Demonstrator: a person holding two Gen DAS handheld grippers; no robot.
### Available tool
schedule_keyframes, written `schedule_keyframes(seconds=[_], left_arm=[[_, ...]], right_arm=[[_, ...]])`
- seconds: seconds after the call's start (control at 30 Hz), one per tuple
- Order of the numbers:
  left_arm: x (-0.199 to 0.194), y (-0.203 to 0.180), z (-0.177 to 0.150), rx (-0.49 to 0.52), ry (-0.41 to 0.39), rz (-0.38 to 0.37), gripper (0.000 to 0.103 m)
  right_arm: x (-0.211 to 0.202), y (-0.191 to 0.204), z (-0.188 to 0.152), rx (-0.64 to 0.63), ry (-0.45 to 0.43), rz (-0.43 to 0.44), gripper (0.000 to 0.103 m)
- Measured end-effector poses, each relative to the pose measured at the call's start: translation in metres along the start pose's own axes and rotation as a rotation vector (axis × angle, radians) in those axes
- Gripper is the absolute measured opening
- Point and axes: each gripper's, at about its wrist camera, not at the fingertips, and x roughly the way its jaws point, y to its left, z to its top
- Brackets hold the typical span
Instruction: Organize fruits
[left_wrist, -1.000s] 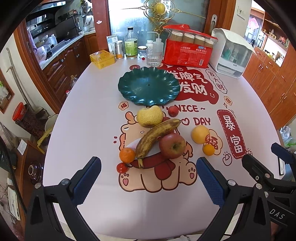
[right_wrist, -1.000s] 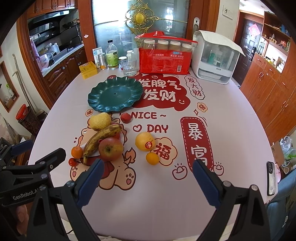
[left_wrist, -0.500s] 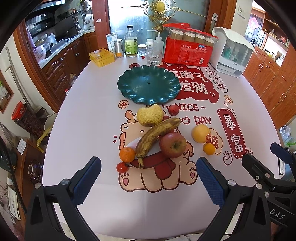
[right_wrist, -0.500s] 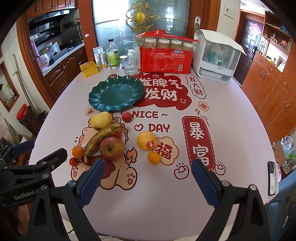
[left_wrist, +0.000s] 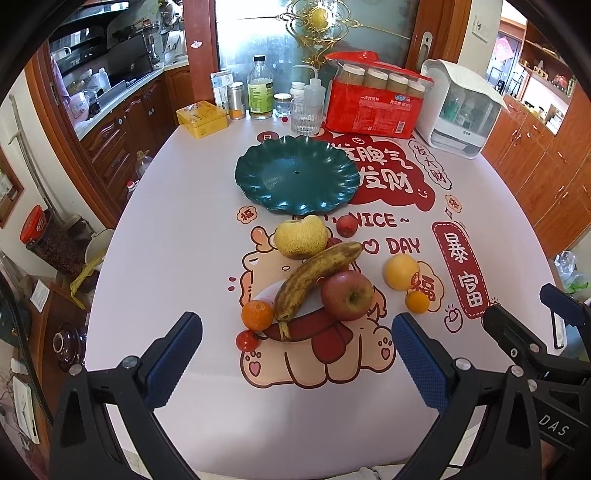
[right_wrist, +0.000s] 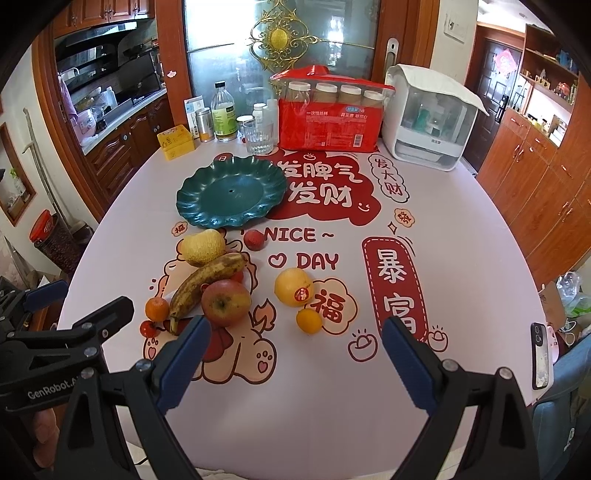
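A dark green scalloped plate (left_wrist: 297, 177) (right_wrist: 231, 194) sits empty at the table's middle. In front of it lie a yellow melon-like fruit (left_wrist: 301, 236), a small red fruit (left_wrist: 346, 225), a spotted banana (left_wrist: 314, 278) (right_wrist: 207, 281), a red apple (left_wrist: 347, 295) (right_wrist: 226, 302), an orange (left_wrist: 401, 272) (right_wrist: 293, 287), a small orange (left_wrist: 417, 301), a tangerine (left_wrist: 257, 314) and a cherry tomato (left_wrist: 246, 340). My left gripper (left_wrist: 295, 354) is open and empty, near the table's front edge before the fruits. My right gripper (right_wrist: 295, 358) is open and empty, to the right of the apple.
At the table's back stand a yellow tin (left_wrist: 201, 119), bottles (left_wrist: 260, 92), a glass (left_wrist: 306, 117), a red pack of paper cups (left_wrist: 373, 105) and a white appliance (left_wrist: 461, 109). A phone (right_wrist: 540, 354) lies at the right edge. Wooden cabinets flank both sides.
Both grippers have drifted slightly; the view barely shifts. No fruit has moved.
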Motion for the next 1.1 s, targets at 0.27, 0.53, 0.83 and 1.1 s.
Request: schedule_keyframes(seconds=[0.27,0.53,0.83,1.1], left_arm=[[0.002,0.007,0.001,0.003,0.003,-0.015,0.102],[0.019,0.022,0.002,-0.005,0.057,-0.031,0.102],[0.037,0.027,0.000,-0.016,0.104,-0.036,0.102],[0.061,0.052,0.009,-0.104,0.137,-0.001,0.102]], right_arm=[[0.000,0.005,0.000,0.010,0.004,-0.003,0.094],[0.006,0.020,-0.007,0.016,0.032,-0.007,0.094],[0.019,0.017,-0.009,0.030,0.080,-0.007,0.094],[0.048,-0.004,0.000,0.068,0.144,0.030,0.089]])
